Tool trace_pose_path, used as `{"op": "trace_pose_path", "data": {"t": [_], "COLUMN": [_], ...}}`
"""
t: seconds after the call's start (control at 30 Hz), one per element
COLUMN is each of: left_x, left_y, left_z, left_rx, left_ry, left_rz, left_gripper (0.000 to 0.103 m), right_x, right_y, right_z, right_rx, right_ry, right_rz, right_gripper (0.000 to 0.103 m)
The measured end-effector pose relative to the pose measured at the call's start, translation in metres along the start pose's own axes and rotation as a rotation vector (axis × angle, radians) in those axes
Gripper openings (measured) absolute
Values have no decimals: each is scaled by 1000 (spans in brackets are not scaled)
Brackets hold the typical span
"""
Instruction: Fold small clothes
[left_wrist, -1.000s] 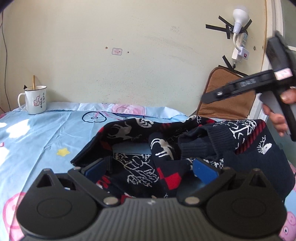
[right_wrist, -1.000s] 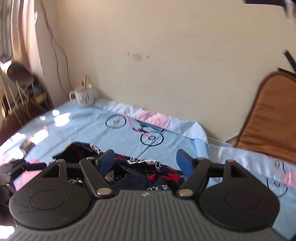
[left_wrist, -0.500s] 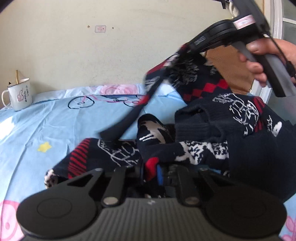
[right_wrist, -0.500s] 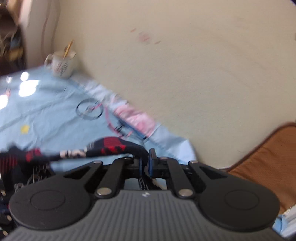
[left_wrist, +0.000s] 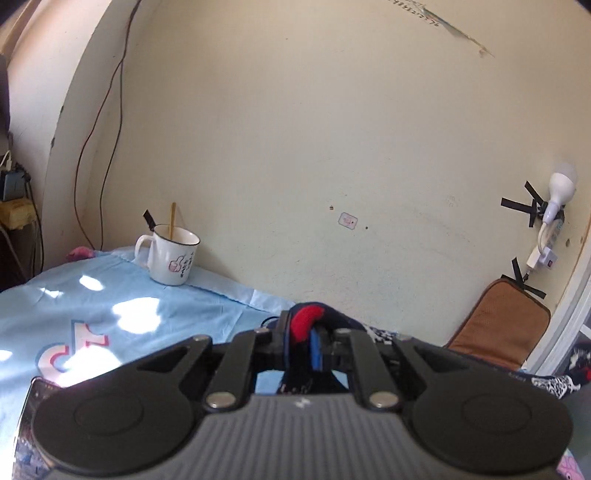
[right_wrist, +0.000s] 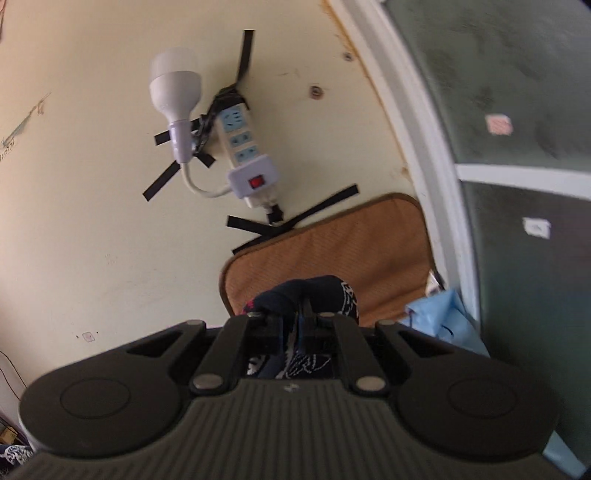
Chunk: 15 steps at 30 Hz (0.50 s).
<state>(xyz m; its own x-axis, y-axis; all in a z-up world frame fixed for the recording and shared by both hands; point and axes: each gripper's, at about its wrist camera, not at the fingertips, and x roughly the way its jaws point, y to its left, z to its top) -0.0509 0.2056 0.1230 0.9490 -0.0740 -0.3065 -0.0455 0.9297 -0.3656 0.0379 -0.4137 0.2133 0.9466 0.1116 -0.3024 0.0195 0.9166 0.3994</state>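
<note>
Pinching soft, floppy knit at separate edges, left tongs (left_wrist: 308, 339) and right tongs (right_wrist: 301, 325) lift the sweater (right_wrist: 314, 291); mug (left_wrist: 170, 260) at ten o'clock.

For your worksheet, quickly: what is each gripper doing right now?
Left gripper: closed on the sweater.
Right gripper: closed on the sweater too.

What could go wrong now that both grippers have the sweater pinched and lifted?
1. Both grips look thin: the left gripper and the right gripper each pinch only a small bunch of the dark patterned sweater, so it might slip out.
2. The mug with a stick in it stands on the blue sheet; hanging fabric could tip it.
3. The power strip and bulb are ahead of the right gripper.
</note>
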Motion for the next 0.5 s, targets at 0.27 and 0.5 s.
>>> {"op": "trace_pose_path", "data": {"t": [0.27, 0.5], "left_x": [5, -58], "left_y": [0, 5], "left_z": [-57, -30], "left_rx": [102, 35], "left_ry": [231, 75], "left_rz": [18, -200], "left_gripper": [34, 64], "right_x": [-32, -41], "right_y": [-65, -22], "right_z": [-127, -147], "right_rx": [93, -66], "right_ry": [270, 459], "right_rz": [-53, 215], "right_gripper": [58, 59]}}
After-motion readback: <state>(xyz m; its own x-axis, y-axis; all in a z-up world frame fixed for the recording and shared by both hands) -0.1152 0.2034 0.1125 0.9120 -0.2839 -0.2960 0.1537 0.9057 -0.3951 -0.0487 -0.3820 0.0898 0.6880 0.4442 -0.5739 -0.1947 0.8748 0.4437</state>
